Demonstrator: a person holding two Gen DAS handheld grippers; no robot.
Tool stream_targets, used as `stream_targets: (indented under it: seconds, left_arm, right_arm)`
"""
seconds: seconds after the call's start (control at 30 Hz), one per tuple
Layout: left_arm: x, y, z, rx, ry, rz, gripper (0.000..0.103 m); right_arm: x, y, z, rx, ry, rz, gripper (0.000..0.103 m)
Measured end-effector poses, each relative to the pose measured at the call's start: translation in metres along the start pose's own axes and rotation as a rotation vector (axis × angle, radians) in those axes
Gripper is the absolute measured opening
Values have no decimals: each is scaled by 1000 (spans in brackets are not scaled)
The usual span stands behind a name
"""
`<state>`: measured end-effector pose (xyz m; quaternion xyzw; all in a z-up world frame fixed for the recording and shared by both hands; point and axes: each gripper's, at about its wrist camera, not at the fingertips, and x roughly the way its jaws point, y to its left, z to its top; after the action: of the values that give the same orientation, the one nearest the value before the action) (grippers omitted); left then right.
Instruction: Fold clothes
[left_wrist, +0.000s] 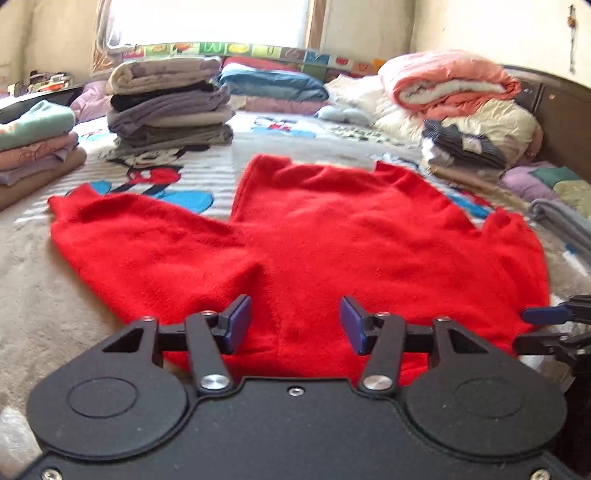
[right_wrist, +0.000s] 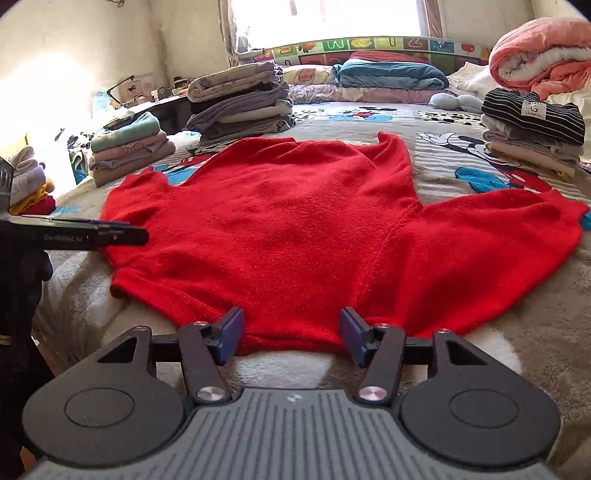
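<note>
A red fuzzy sweater (left_wrist: 332, 236) lies spread flat on the bed, its hem toward me and both sleeves splayed out to the sides. My left gripper (left_wrist: 295, 323) hovers open over the hem's left part, nothing between its blue pads. My right gripper (right_wrist: 291, 332) is open too, at the hem's near edge (right_wrist: 291, 341), which runs between the fingers. In the left wrist view the right gripper (left_wrist: 554, 325) shows at the right edge. The right wrist view shows the left gripper (right_wrist: 92, 234) at the left, beside the sweater's sleeve.
Stacks of folded clothes stand around: a grey pile (left_wrist: 170, 107) at the back, pastel ones (left_wrist: 37, 147) at left, a striped stack (right_wrist: 532, 129) at right. A pink quilt (left_wrist: 450, 85) and blue bedding (left_wrist: 273, 83) lie near the headboard. The cartoon-print bedspread (right_wrist: 443, 147) surrounds the sweater.
</note>
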<state>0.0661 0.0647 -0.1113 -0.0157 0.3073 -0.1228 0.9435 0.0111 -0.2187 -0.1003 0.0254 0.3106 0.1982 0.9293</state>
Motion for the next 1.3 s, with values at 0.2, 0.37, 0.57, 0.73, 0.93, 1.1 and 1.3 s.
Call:
stream_targets:
  seconds: [0.2, 0.37, 0.57, 0.73, 0.93, 1.1, 1.3]
  left_arm:
    - [-15, 5, 17, -31, -69, 3, 54]
    - [13, 25, 16, -125, 101, 43, 64]
    - [-4, 58, 22, -361, -13, -91, 64]
    - [3, 117, 25, -707, -38, -217, 63]
    - [29, 165, 64, -906, -76, -351, 66]
    - [66, 196, 80, -998, -71, -343, 67]
    - [90, 238, 88, -1039, -107, -223, 67]
  right_arm:
    - [-2, 10, 1, -6, 24, -10, 66]
    - [3, 15, 6, 18, 36, 2, 66]
    - [10, 21, 12, 47, 50, 17, 74]
    - [9, 17, 15, 119, -4, 79, 74]
    - [12, -3, 31, 243, -98, 143, 74]
    - [15, -31, 46, 342, -171, 174, 75]
    - [30, -61, 55, 419, -185, 162, 76]
